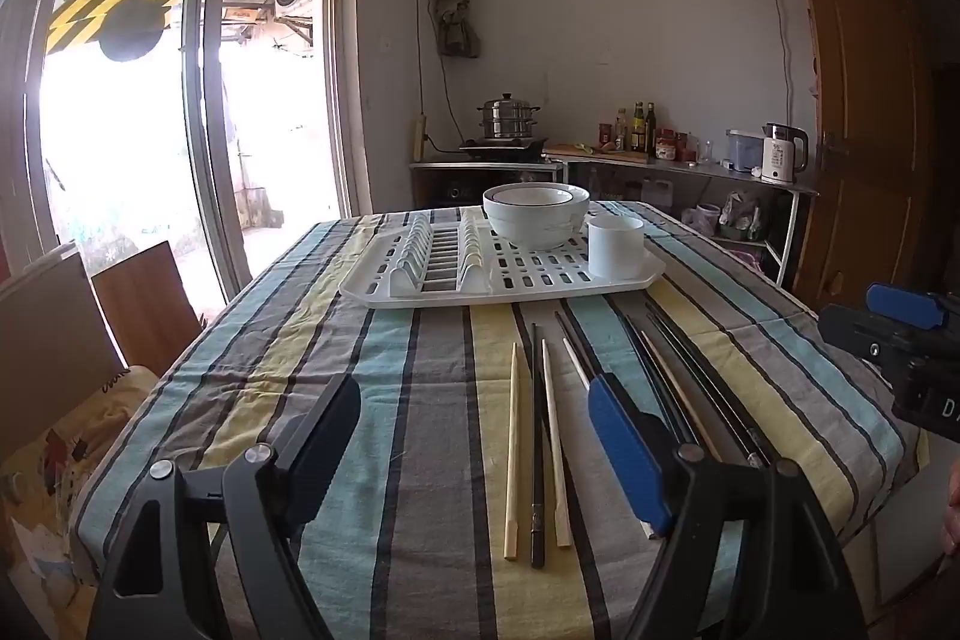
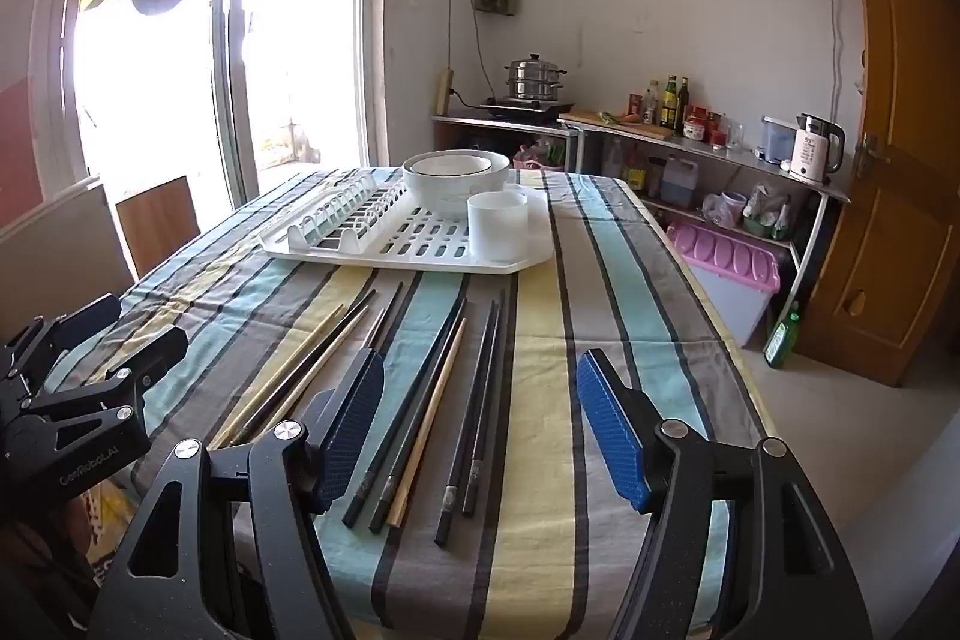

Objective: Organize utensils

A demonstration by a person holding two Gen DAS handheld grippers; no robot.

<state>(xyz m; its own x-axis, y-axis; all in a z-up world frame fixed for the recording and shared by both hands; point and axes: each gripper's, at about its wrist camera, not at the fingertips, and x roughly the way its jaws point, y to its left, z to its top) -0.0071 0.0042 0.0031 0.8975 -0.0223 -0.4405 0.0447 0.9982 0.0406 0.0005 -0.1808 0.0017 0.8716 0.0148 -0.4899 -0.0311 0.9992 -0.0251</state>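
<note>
Chopsticks [image 2: 420,400] lie loose on the striped tablecloth [image 1: 420,370], spread in a fan just ahead of both tools, none picked up.

From my left gripper [image 1: 474,451]: jaws wide apart, nothing between the pads. Three sticks sit right in the gap below it – pale wooden one [image 1: 512,451], black one [image 1: 537,445], another pale one [image 1: 555,445] – running roughly parallel, away from the tool. More black and pale sticks go under and past its right finger [image 1: 627,454], partly hidden by it.

From my right gripper [image 2: 480,436]: jaws also wide apart, holding nothing. Between the fingers, on the cloth: two black sticks plus one pale one [image 2: 429,415] toward the left finger, then a black pair [image 2: 474,400] nearer the middle. The rest of the set [image 2: 300,370] fans out to the left of the left finger, toward the other tool.

Each gripper shows at the edge of the other's view, so they sit side by side, apart, not touching.

Further out, dead ahead: white drying rack tray [image 2: 408,259], just beyond the stick tips. On it, a white cup [image 2: 497,226] at the near right corner, stacked white bowls [image 2: 456,181] behind it.

Beyond the table: counter with a steel steamer pot [image 2: 534,79], bottles, kettle [image 2: 813,148].
</note>
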